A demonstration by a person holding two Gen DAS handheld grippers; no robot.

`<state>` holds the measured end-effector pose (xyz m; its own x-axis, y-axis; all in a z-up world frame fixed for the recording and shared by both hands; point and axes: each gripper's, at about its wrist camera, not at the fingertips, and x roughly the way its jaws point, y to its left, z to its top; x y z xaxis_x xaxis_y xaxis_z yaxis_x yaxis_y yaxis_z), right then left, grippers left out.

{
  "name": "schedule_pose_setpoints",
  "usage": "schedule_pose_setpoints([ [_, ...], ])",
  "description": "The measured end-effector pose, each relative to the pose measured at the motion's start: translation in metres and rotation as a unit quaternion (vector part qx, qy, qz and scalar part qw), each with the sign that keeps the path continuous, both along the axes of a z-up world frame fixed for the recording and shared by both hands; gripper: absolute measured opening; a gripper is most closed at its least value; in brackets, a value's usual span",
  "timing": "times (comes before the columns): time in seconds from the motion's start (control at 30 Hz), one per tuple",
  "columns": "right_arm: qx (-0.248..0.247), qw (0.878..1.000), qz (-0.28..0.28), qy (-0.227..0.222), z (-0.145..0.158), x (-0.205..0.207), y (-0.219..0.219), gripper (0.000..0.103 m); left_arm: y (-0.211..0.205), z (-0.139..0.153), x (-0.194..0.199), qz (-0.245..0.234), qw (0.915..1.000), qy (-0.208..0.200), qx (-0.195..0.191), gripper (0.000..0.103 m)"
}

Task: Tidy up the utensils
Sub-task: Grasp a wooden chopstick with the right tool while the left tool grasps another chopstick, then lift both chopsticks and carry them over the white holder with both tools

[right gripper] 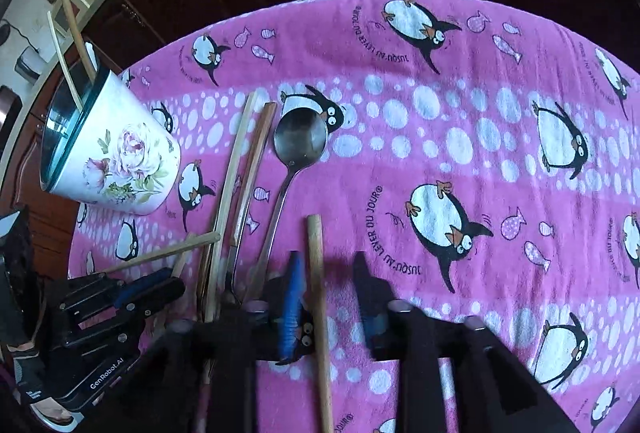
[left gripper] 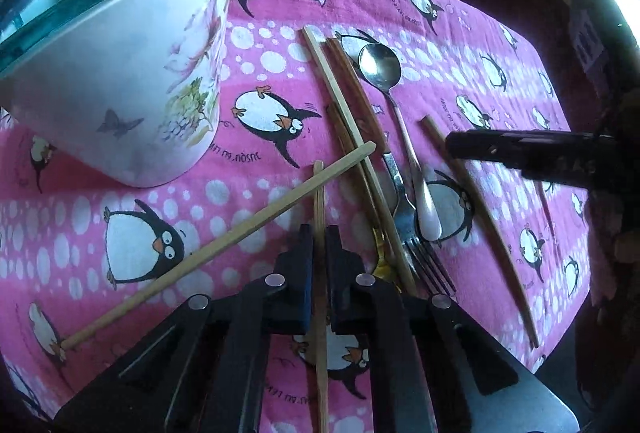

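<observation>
left wrist view: jaws pinch a chopstick (left gripper: 319,233); right jaws open around another (right gripper: 318,297).

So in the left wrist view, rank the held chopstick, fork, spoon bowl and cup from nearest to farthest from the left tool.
1. Chopstick, between the left tool's fingers.
2. Fork, just right.
3. Spoon bowl, farther ahead, right.
4. Cup, far left; too close to call against the spoon bowl.
</observation>
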<state>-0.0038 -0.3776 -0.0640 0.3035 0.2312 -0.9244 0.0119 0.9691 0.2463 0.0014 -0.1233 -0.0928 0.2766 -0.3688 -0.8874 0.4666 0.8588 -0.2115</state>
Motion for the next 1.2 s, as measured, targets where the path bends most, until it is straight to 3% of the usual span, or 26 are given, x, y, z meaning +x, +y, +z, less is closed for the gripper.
schedule_pose_setpoints([
  [0.07,-0.007,1.0,0.013,0.001,-0.005,0.002,0.007,0.03,0.002,0.001,-0.002,0.002,1.0,0.004,-0.007,0.004],
  [0.13,-0.03,0.999,0.03,-0.006,-0.01,0.001,0.017,0.013,0.005,0.006,-0.004,0.004,0.9998,0.007,-0.019,0.004],
  [0.2,-0.045,0.998,0.038,-0.016,-0.009,-0.001,0.021,0.007,0.009,0.012,-0.008,0.005,0.9995,0.006,-0.032,0.004],
  [0.37,-0.025,0.998,0.032,-0.048,0.018,-0.018,0.012,0.006,0.029,0.043,-0.024,0.007,0.9976,-0.015,-0.068,0.004],
  [0.63,0.036,0.989,0.037,-0.141,0.108,-0.058,-0.004,0.006,0.066,0.103,-0.054,0.015,0.99,-0.066,-0.124,0.004],
  [1.2,0.041,0.968,0.066,-0.24,0.194,-0.079,0.024,0.006,0.069,0.183,-0.076,0.0,0.9733,-0.143,-0.18,0.004],
])
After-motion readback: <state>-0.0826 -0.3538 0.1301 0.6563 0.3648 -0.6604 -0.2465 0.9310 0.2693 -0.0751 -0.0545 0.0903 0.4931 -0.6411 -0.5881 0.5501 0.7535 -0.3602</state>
